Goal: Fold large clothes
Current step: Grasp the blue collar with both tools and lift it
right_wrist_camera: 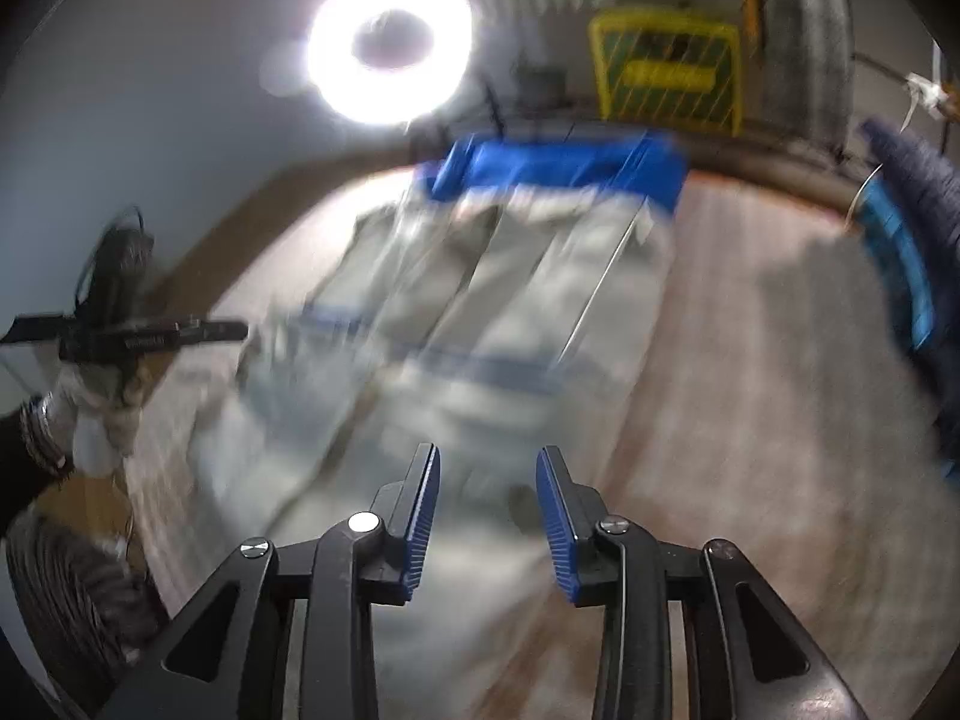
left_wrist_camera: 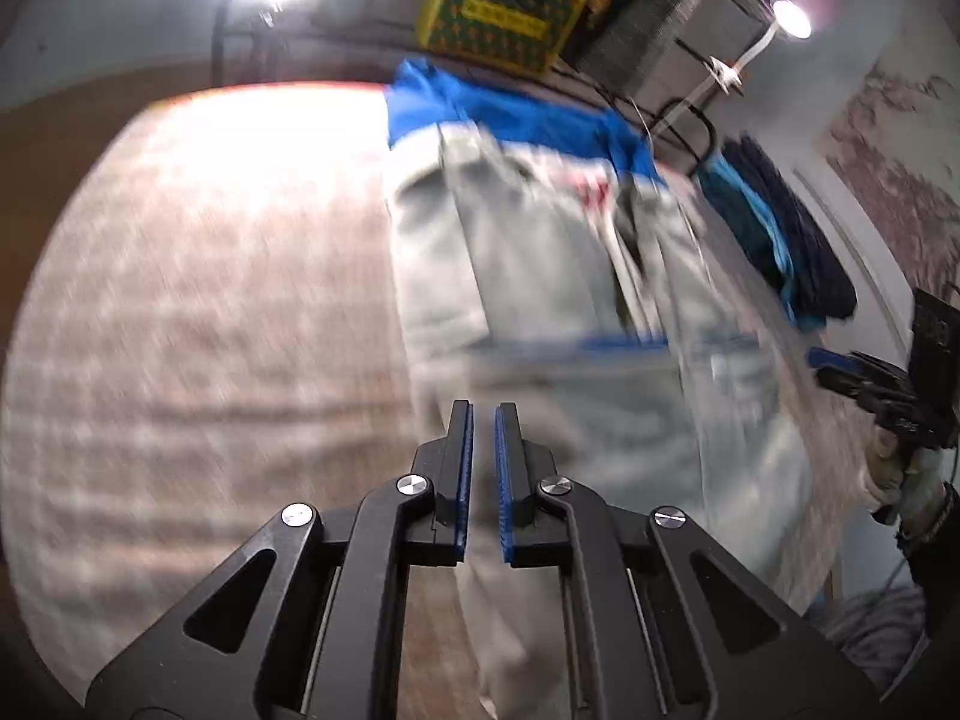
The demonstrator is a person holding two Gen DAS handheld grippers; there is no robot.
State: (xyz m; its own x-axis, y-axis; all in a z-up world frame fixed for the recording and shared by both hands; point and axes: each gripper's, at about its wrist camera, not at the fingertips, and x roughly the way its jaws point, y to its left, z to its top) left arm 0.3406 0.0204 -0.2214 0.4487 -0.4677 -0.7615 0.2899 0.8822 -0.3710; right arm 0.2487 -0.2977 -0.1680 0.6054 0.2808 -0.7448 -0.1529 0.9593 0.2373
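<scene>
A large pale grey garment (left_wrist_camera: 540,300) with a blue upper band (left_wrist_camera: 510,114) lies spread on a pinkish patterned table (left_wrist_camera: 198,300). In the left wrist view, my left gripper (left_wrist_camera: 483,408) hovers over the garment's near part. Its blue pads stand almost together and nothing is gripped between them. In the right wrist view, my right gripper (right_wrist_camera: 487,456) hangs above the same garment (right_wrist_camera: 480,300) with its jaws apart and empty. Each gripper also shows in the other's view, held by a gloved hand: the right gripper (left_wrist_camera: 864,384) and the left gripper (right_wrist_camera: 150,336). Both views are motion-blurred.
A ring light (right_wrist_camera: 389,42) shines behind the table's far edge. Next to it, against the wall, stands a yellow-green box (left_wrist_camera: 501,12). Dark blue and turquoise clothes (left_wrist_camera: 780,240) are piled at the table's right side. A grey bundle (right_wrist_camera: 72,594) lies low on the left.
</scene>
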